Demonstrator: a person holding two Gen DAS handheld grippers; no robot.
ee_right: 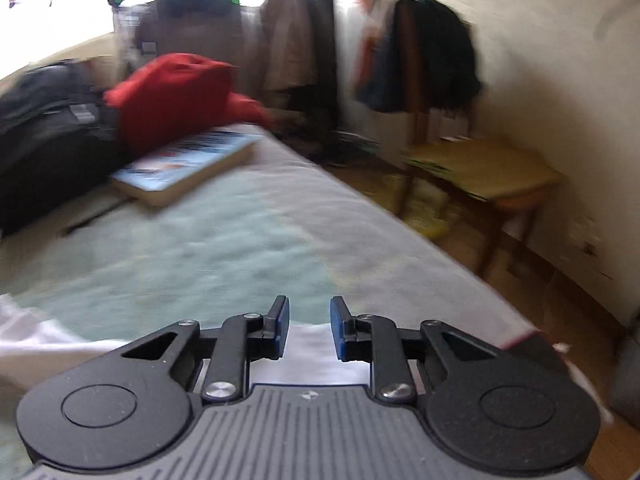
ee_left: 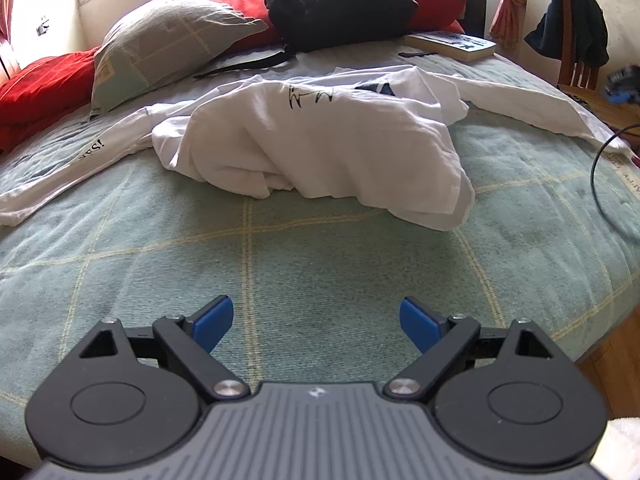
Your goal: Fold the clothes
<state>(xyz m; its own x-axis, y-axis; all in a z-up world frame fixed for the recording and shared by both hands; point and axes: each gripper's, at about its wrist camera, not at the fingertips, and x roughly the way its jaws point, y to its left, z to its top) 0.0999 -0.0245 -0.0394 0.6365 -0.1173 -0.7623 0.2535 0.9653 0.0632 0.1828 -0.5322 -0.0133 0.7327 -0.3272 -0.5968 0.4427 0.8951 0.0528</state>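
Observation:
A white long-sleeved shirt (ee_left: 320, 140) with black print lies crumpled on the green checked bedcover (ee_left: 320, 264), its sleeves spread out to both sides. My left gripper (ee_left: 316, 320) hovers over bare cover in front of the shirt, its blue pads wide apart and holding nothing. The right wrist view is blurred. There my right gripper (ee_right: 310, 320) is near the bed's right edge, with its pads a narrow gap apart. White shirt cloth (ee_right: 312, 352) lies under and behind the fingertips, and the bedcover (ee_right: 200, 240) shows through the gap.
A black backpack (ee_left: 340, 0), a book (ee_left: 452, 44), a grey pillow (ee_left: 160, 40) and red cushions (ee_left: 32, 88) crowd the head of the bed. A wooden chair (ee_right: 480, 168) draped with dark clothes stands right of the bed. A black cable (ee_left: 600, 184) crosses the right edge.

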